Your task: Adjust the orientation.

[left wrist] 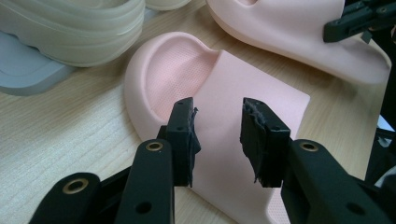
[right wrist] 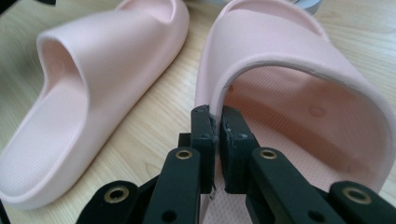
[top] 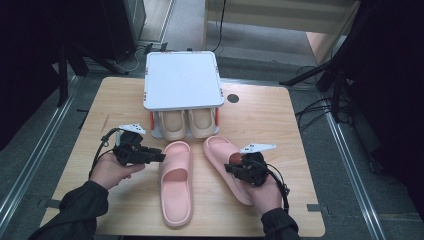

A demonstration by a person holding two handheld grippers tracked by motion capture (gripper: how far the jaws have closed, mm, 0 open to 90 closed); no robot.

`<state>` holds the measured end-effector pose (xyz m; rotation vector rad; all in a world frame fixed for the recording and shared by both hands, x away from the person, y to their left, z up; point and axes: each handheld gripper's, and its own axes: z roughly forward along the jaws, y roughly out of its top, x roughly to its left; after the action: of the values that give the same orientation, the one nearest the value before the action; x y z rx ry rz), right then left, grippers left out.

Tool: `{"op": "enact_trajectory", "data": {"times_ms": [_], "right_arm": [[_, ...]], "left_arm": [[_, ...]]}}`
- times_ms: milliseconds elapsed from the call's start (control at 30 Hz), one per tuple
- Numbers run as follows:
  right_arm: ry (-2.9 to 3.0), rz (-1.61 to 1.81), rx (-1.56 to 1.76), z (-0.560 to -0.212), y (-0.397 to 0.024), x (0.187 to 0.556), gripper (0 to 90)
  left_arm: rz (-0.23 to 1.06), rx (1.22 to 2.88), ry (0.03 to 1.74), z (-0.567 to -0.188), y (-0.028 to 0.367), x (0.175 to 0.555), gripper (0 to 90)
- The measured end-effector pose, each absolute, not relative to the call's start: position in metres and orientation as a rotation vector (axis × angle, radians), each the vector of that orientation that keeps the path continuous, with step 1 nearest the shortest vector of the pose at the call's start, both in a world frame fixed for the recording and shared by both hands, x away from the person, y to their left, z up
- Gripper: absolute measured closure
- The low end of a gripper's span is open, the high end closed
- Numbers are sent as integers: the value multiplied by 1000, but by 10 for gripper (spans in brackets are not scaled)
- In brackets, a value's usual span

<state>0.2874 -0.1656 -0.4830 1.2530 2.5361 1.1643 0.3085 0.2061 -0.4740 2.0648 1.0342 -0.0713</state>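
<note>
Two pink slippers lie side by side on the wooden table. The left pink slipper (top: 176,185) (left wrist: 254,81) (right wrist: 107,56) has my left gripper (top: 161,157) (left wrist: 217,126) at its toe end. That gripper's jaws stand open, one to each side above the strap, with a clear gap and no pad pressing on it. My right gripper (top: 231,169) (right wrist: 218,123) is shut on the right pink slipper (top: 222,149) (left wrist: 289,32) (right wrist: 299,60), pinching the thin inner edge of its strap where it meets the sole.
A white two-level shoe rack (top: 182,80) stands at the back middle of the table (top: 280,130), with a pair of beige slippers (top: 187,122) (left wrist: 70,23) on its lower shelf. A dark round hole (top: 233,98) sits beside the rack.
</note>
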Motion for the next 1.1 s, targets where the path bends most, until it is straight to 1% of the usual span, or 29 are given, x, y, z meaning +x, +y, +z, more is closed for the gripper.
{"op": "enact_trajectory", "data": {"times_ms": [567, 800, 1100], "right_arm": [[2619, 1082, 1136, -500, -133, 279, 841], [2625, 1097, 1143, -502, -123, 278, 838], [2656, 1149, 1123, -505, -112, 280, 796]], "left_arm": [[-87, 2088, 1027, -477, 203, 308, 635], [-82, 2094, 1027, -477, 205, 306, 635], [-67, 2093, 1022, -478, 209, 301, 633]]}}
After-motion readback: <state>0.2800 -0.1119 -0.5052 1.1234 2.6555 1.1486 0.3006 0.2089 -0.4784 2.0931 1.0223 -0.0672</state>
